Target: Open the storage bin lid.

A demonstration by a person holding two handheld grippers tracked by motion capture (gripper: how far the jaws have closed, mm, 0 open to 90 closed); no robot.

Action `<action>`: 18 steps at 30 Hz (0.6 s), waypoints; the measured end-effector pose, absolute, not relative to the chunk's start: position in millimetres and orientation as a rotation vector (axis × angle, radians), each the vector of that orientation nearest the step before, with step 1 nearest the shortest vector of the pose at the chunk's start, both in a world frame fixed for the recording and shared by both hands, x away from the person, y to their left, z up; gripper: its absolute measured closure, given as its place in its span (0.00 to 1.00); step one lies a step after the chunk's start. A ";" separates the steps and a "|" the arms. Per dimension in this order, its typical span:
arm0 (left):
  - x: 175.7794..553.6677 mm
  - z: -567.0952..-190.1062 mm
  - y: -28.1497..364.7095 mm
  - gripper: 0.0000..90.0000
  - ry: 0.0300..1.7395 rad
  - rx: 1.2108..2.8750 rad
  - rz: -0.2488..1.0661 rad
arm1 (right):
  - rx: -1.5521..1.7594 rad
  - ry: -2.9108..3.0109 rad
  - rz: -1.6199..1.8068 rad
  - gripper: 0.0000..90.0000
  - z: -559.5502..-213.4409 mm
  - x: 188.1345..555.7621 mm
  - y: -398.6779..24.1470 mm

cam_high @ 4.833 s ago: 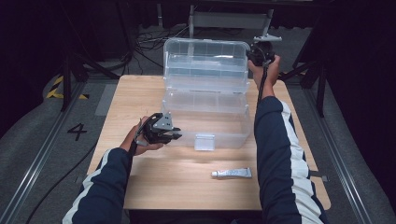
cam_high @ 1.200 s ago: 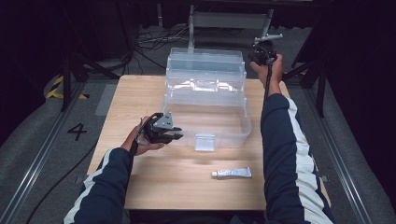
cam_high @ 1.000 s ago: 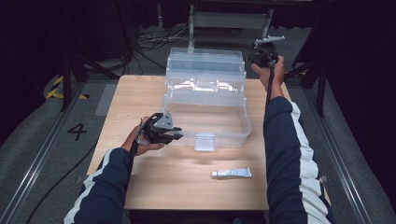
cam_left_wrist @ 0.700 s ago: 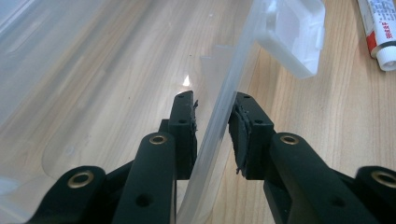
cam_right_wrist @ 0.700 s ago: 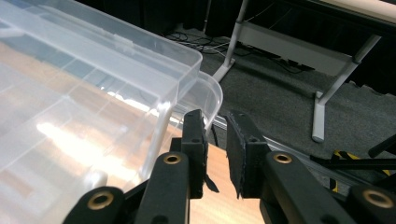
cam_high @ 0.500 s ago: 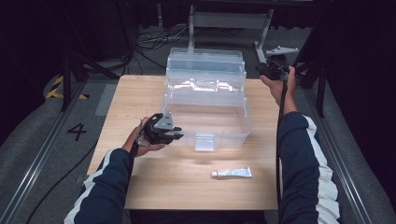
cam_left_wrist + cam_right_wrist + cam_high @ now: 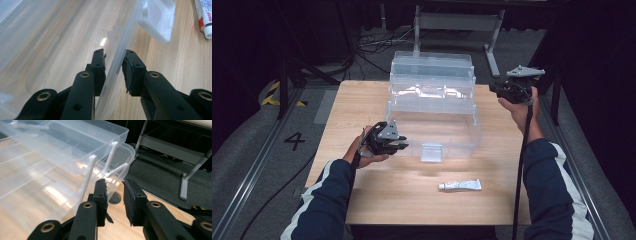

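A clear plastic tiered box (image 7: 432, 95) stands open on the wooden table (image 7: 362, 100), its upper trays swung back on white link arms (image 7: 86, 180). My left gripper (image 7: 403, 145) is at the lower tray's front left corner. In the left gripper view it (image 7: 114, 63) is shut on the tray's thin clear wall (image 7: 117, 57), one pad on each side. My right gripper (image 7: 492, 89) hovers just right of the upper trays. Its jaws (image 7: 115, 185) have just been opening and stand open with nothing between them, short of the link arms.
A small white tube (image 7: 459, 185) lies on the table in front of the box, also seen in the left gripper view (image 7: 205, 15). The box's front latch (image 7: 431, 152) hangs down at the middle. A metal stand (image 7: 457, 20) and cables lie beyond the table.
My right gripper has pulled away to the right from the upper trays' right end, and its jaws have parted. The left gripper and the box have stayed put.
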State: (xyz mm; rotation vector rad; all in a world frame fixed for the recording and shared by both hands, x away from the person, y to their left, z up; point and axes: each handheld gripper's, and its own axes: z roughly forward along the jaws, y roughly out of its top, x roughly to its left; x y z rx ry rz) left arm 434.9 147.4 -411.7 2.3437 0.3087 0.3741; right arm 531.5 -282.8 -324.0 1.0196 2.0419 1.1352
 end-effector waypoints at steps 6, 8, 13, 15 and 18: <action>433.7 -411.0 147.2 0.80 0.318 2.347 0.374 | 0.997 2.062 1.147 0.79 -329.3 511.3 -288.9; 433.8 -410.9 147.2 0.80 0.315 2.346 0.376 | 0.982 2.079 1.155 0.79 -333.5 499.6 -291.5; 433.3 -410.8 147.0 0.80 0.319 2.344 0.384 | 0.964 2.096 1.167 0.79 -339.7 484.9 -294.0; 432.7 -410.6 147.0 0.80 0.323 2.346 0.383 | 0.957 2.103 1.168 0.78 -343.4 479.5 -294.5; 432.1 -410.4 147.2 0.80 0.330 2.347 0.380 | 0.950 2.120 1.177 0.78 -350.4 470.2 -294.4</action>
